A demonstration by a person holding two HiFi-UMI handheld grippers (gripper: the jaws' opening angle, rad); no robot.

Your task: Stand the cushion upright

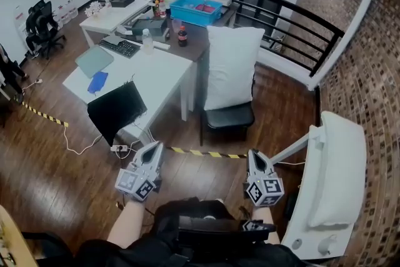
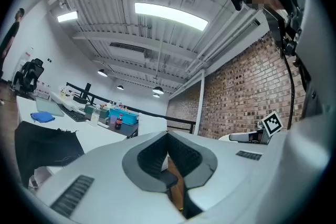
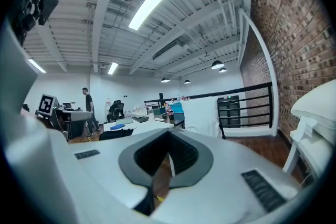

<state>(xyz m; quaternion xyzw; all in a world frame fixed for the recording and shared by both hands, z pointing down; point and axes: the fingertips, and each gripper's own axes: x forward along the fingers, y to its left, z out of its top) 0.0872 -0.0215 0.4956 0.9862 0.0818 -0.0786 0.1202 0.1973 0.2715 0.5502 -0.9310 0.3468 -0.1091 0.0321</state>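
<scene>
Standing upright on chair [image 1: 230,117] seat: white cushion [image 1: 232,65], bottom edge rested on black seat pad.

Left gripper [image 1: 154,147] held over wood floor, well short of chair, on its left side. Jaws closed together, nothing gripped.

Right gripper [image 1: 255,154] held well short of chair, slightly to its right. Jaws pressed together, nothing between them.

No contact seen between either gripper and cushion.

Striped tape [image 1: 206,153] laid on floor between chair and grippers.

White table [image 1: 159,75] placed just left of chair.

Cushion [image 1: 231,65] upright on chair [image 1: 229,115], right of table [image 1: 156,75].
</scene>
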